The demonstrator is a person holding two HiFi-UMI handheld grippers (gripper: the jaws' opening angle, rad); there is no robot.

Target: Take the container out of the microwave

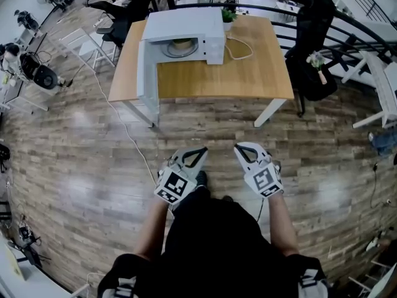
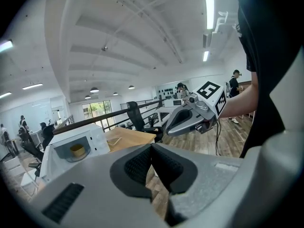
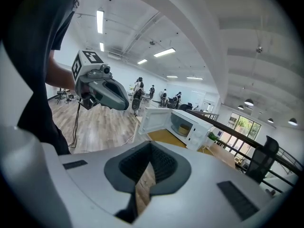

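A white microwave (image 1: 186,35) stands on a wooden table (image 1: 248,73) far ahead, its door (image 1: 147,73) swung open to the left. Inside it sits a tan container (image 1: 182,44) on the turntable. It also shows as a yellow cup, the container (image 2: 77,150) in the left gripper view and the container (image 3: 183,127) in the right gripper view. My left gripper (image 1: 203,150) and right gripper (image 1: 238,148) hang side by side over the wooden floor, well short of the table. Both are shut with nothing in them. Each gripper view shows the other one: the right gripper (image 2: 172,128) and the left gripper (image 3: 124,103).
A small potted plant (image 1: 228,16) and a white cord (image 1: 239,49) lie right of the microwave. A cable (image 1: 127,132) runs across the floor to the table's left. Black chairs (image 1: 313,48) and a railing (image 1: 347,23) flank the table.
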